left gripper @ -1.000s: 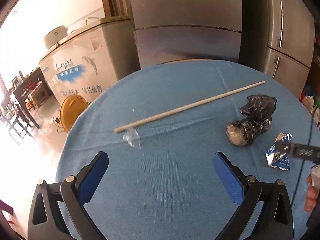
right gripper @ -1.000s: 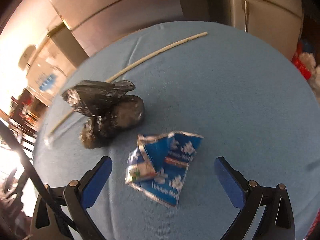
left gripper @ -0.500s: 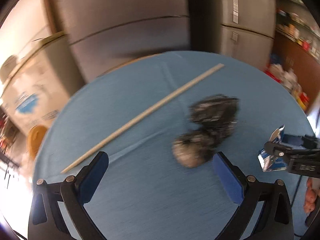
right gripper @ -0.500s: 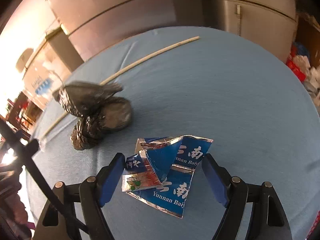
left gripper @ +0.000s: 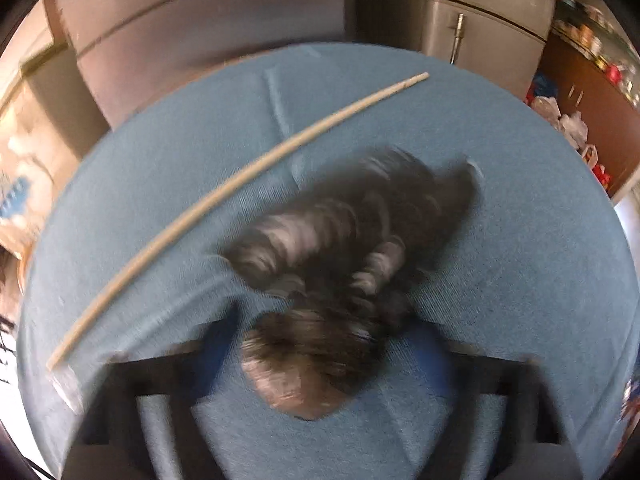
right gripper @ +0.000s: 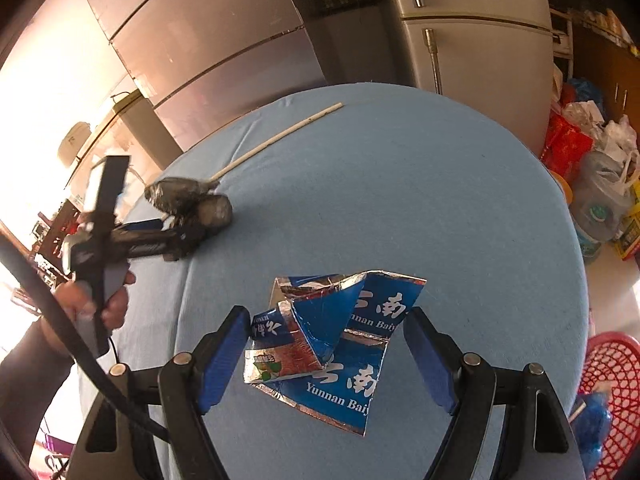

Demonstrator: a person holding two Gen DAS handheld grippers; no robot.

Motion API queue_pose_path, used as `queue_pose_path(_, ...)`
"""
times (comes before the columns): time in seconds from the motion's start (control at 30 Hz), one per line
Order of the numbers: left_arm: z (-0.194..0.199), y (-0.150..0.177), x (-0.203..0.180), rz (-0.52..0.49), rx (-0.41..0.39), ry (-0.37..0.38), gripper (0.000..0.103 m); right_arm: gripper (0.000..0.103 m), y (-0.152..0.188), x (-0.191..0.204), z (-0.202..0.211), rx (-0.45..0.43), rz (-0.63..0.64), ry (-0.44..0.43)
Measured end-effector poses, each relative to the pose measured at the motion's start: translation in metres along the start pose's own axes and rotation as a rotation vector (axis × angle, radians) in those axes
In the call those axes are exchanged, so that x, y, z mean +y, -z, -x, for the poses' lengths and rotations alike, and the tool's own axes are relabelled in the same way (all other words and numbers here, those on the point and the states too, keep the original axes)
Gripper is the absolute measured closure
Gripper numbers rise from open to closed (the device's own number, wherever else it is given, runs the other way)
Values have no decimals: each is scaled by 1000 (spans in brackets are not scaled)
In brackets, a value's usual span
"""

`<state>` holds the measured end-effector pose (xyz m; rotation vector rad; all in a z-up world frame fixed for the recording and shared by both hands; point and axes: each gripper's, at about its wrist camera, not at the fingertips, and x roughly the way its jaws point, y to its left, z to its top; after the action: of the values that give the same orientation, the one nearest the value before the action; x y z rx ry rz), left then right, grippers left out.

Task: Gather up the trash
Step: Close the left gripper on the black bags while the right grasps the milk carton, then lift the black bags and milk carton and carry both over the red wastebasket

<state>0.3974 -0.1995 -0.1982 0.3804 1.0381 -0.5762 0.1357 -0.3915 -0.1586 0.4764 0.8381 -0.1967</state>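
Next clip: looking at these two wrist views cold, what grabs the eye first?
The crumpled blue-and-silver foil packet sits between the blue pads of the right claw, low in the right wrist view on the blue tablecloth. In the left wrist view a blurred black plastic bag fills the centre, with the left claw closing around its near end. A long pale stick lies diagonally behind the bag.
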Motion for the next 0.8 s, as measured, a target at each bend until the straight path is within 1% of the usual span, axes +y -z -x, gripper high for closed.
queue_pose_path(0.03,2,2,-1,16,-1,-15,56,22,2,0,1,0,4,1)
queue_pose_path(0.1,14,8,-4,28,-40,-22,57,22,7,1,2,-2,14,-4)
queue_pose_path(0.17,32,15,-9,43,-85,-21,58,22,9,4,2,-6,22,-15)
queue_pose_path(0.23,52,21,-16,51,-112,-50,58,22,8,10,-1,-15,27,-30)
queue_pose_path(0.4,109,39,-44,25,-210,-125,58,22,11,15,13,-59,46,-47)
queue_pose_path(0.57,161,56,-80,2,-293,-175,58,22,16,8,34,-90,31,-50)
queue_pose_path(0.67,186,67,-105,-24,-333,-173,58,22,21,0,53,-116,22,-40)
queue_pose_path(0.8,205,80,-138,-72,-359,-165,58,22,25,-12,75,-151,6,-31)
